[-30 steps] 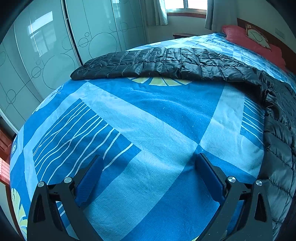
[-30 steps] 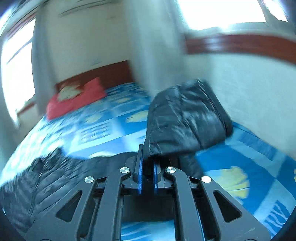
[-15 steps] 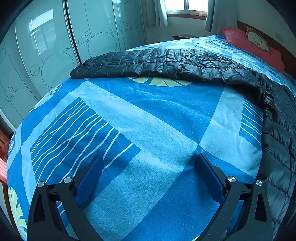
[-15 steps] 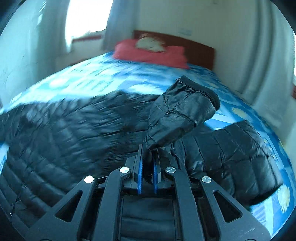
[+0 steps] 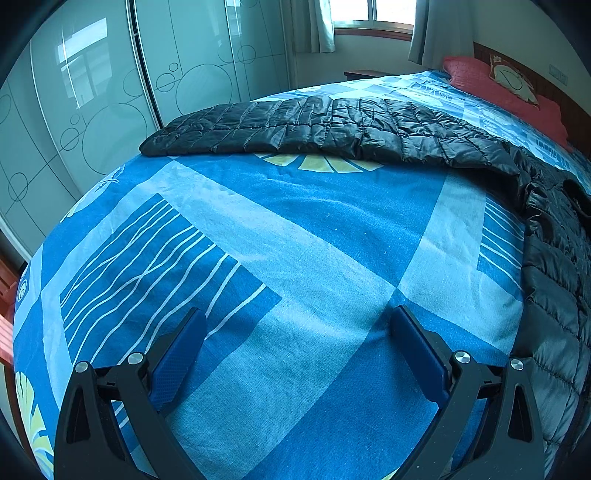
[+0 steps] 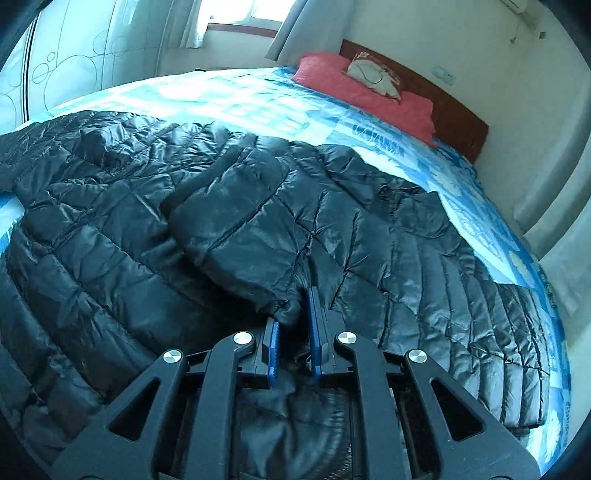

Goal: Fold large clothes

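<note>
A large black quilted down jacket lies spread on the bed. In the right wrist view one sleeve is folded across the jacket body. My right gripper sits at the sleeve's cuff with the jaws a little apart and the cuff edge between them. In the left wrist view the other sleeve stretches flat across the far part of the bed, and the jacket body lies at the right edge. My left gripper is wide open and empty, low over the bare blue sheet.
The bed has a blue patterned sheet. Red pillows and a wooden headboard are at the far end. Frosted sliding wardrobe doors stand beyond the bed's left side. A window with curtains is at the back.
My right gripper has swung over and lowered the sleeve, which hung lifted before, onto the jacket body, and its jaws have parted slightly. The left gripper has barely moved.
</note>
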The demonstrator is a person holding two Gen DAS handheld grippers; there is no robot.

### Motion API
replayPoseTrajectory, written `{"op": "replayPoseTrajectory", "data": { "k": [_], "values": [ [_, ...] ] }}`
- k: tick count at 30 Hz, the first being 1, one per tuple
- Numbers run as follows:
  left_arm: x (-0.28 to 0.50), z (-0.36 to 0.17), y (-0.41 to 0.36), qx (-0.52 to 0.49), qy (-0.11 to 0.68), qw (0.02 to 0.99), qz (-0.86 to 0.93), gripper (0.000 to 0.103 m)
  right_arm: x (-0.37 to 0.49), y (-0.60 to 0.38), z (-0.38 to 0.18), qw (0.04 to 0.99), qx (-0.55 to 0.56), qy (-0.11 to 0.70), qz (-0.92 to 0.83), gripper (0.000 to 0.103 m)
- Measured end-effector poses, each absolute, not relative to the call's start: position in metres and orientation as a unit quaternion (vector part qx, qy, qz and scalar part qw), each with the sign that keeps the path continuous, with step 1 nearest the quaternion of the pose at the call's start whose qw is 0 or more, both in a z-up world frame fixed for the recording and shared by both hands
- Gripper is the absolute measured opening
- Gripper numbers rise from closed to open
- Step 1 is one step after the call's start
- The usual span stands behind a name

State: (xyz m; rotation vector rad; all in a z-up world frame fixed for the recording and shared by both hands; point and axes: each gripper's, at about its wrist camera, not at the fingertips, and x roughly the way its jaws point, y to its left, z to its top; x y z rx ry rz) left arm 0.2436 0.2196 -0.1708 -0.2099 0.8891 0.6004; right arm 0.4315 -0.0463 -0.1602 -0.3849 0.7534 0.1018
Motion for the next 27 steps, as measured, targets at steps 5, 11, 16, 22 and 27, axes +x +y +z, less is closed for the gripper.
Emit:
{"op": "replayPoseTrajectory", "data": {
  "k": [5,11,16,22,27],
  "values": [
    [0.244,-0.171,0.219,-0.100,0.423,0.854,0.286,0.099,0.434,-0.027,-0.159,0.902,-0.176,0.384,0.085,0.013],
    [0.244,-0.170,0.219,-0.098,0.423,0.854,0.287,0.099,0.436,-0.014,-0.164,0.896,-0.176,0.396,0.094,0.016],
    [0.244,-0.170,0.219,-0.099,0.423,0.854,0.286,0.099,0.415,-0.020,-0.144,0.904,-0.139,0.381,0.133,0.046],
    [0.244,-0.170,0.219,-0.099,0.422,0.854,0.286,0.099,0.377,-0.098,-0.090,0.938,-0.066,0.320,0.118,0.047],
    [0.244,-0.171,0.219,-0.098,0.422,0.854,0.287,0.099,0.393,-0.244,-0.074,0.945,0.036,0.324,-0.013,0.026]
  ]
}}
